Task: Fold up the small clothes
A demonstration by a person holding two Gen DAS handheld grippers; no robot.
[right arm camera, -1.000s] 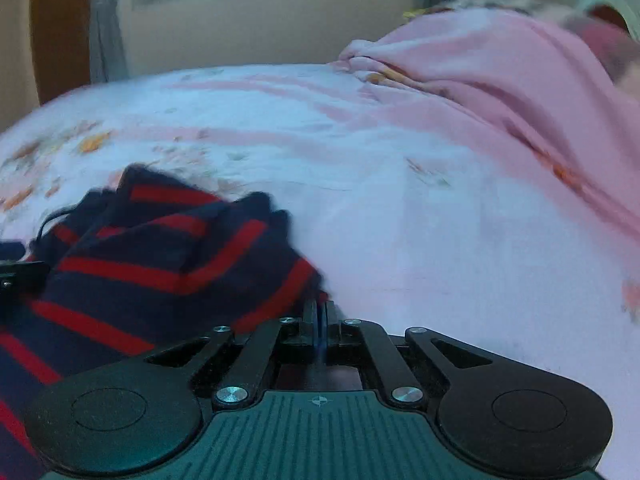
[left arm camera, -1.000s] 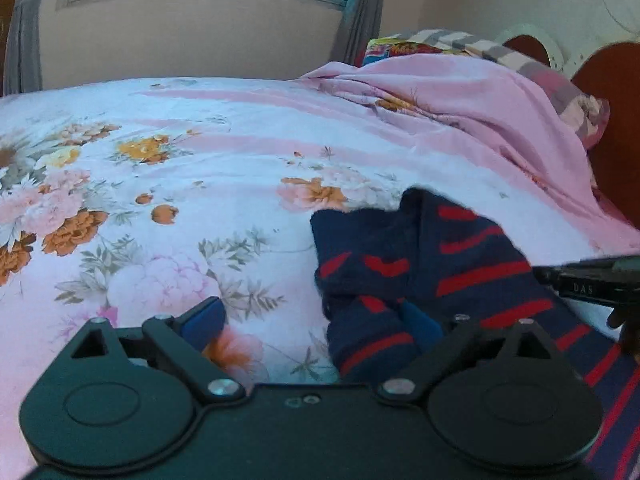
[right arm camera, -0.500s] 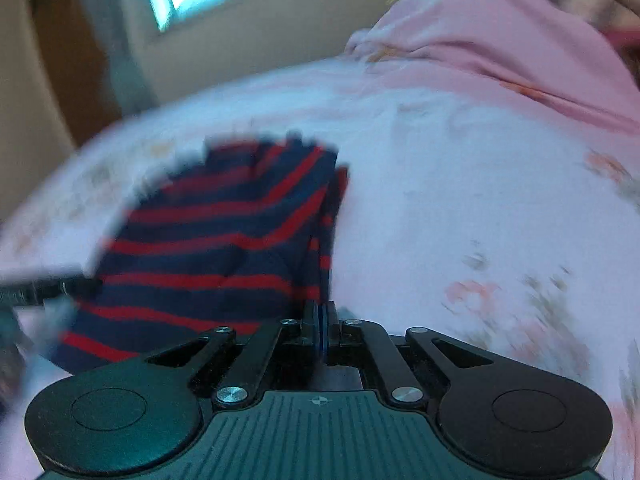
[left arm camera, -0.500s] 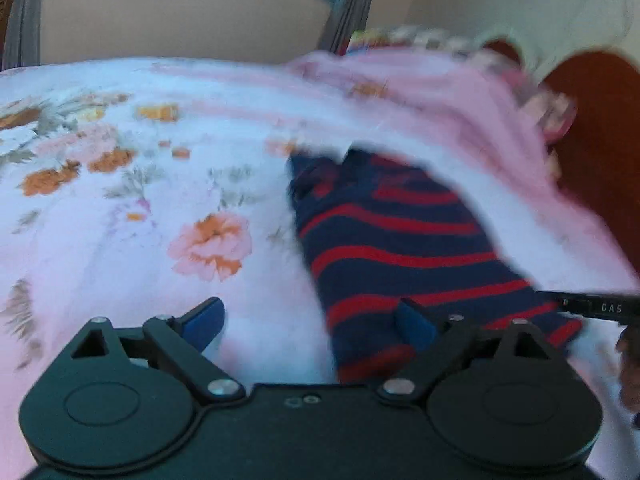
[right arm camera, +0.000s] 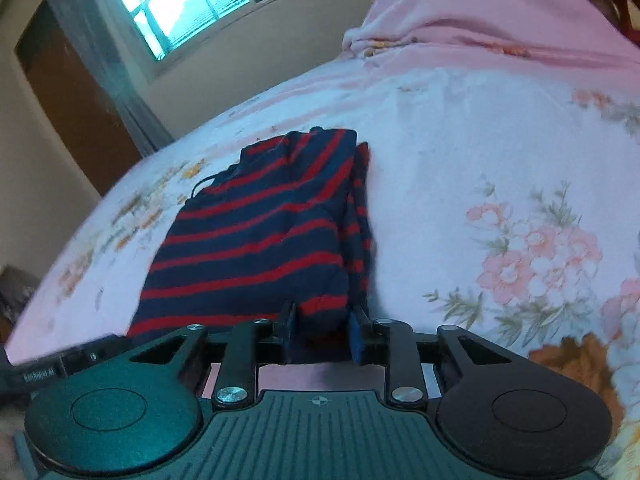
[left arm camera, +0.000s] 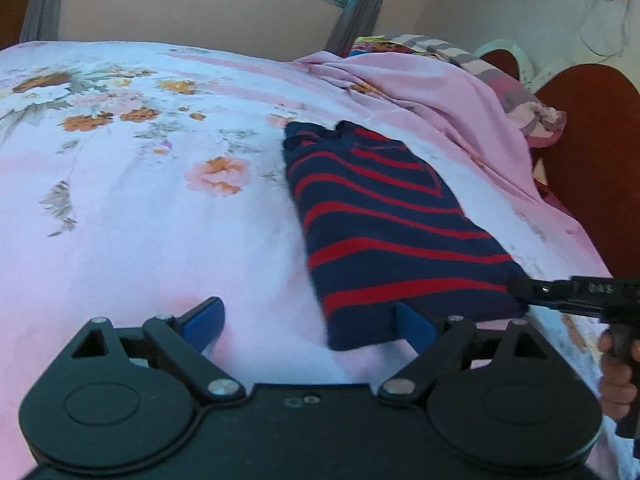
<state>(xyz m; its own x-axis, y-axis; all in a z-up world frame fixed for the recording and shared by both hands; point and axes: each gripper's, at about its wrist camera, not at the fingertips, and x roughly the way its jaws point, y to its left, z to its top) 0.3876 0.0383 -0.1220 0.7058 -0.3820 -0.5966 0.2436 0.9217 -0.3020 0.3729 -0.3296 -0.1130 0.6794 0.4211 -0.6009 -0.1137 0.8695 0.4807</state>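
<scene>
A small navy garment with red stripes [left arm camera: 384, 224] lies folded into a rectangle on the floral bedsheet [left arm camera: 160, 208]. My left gripper [left arm camera: 308, 322] is open, its right pad at the garment's near left corner. In the right wrist view the garment [right arm camera: 256, 232] lies ahead of my right gripper [right arm camera: 322, 334], whose jaws stand partly open around the near right corner without pinching it. The right gripper's tip [left arm camera: 532, 290] also shows in the left wrist view at the garment's near right corner.
A rumpled pink blanket [left arm camera: 440, 104] and a striped pillow [left arm camera: 520, 92] lie at the head of the bed by the wooden headboard [left arm camera: 592, 152]. A window [right arm camera: 188, 0] and a wall stand beyond the far edge of the bed.
The garment was pulled back and laid flat into a folded rectangle. My right gripper, shut on its corner before, has now opened partly. Both grippers drew back toward the near edge.
</scene>
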